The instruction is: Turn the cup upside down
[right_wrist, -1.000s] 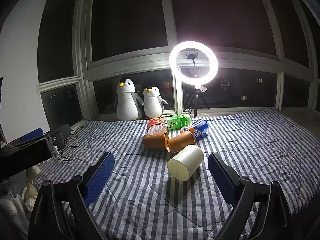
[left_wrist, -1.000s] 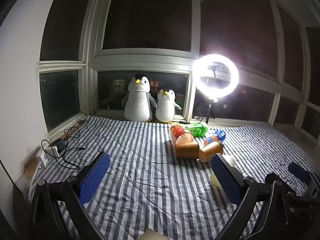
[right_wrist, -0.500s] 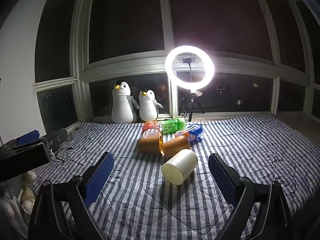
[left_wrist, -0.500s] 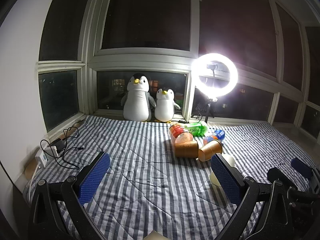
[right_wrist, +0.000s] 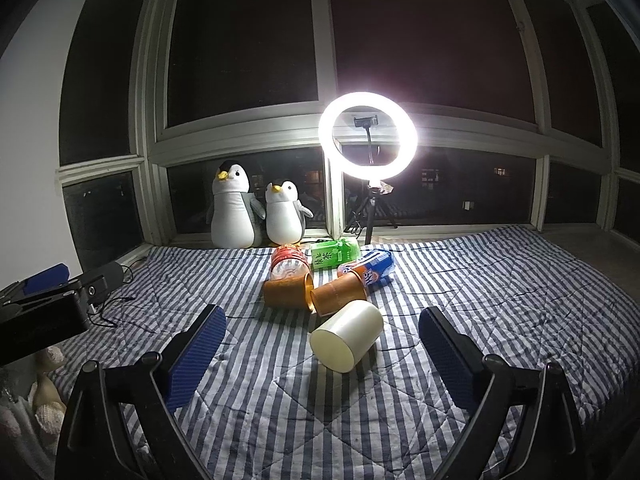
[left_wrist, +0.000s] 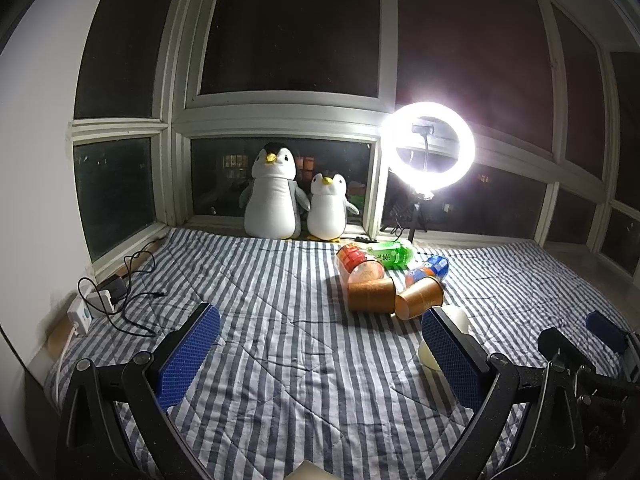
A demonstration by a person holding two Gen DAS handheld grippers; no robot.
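A cream cup (right_wrist: 347, 335) lies on its side on the striped bedspread (right_wrist: 500, 304), its closed base toward me, between and just ahead of my open, empty right gripper (right_wrist: 320, 354). In the left wrist view the cup (left_wrist: 452, 320) is mostly hidden behind the right finger of my open, empty left gripper (left_wrist: 318, 356). Two brown cups (right_wrist: 289, 290) (right_wrist: 339, 294) lie on their sides just behind the cream cup.
Several plastic bottles (right_wrist: 334, 255) lie behind the cups. Two penguin plushes (right_wrist: 234, 212) sit by the window. A lit ring light (right_wrist: 368, 142) stands on a tripod. A power strip with cables (left_wrist: 92, 306) lies at the bed's left edge.
The right gripper has drifted slightly, so the cream cup now sits more centred between its fingers. The left gripper has barely moved. Both stay open.
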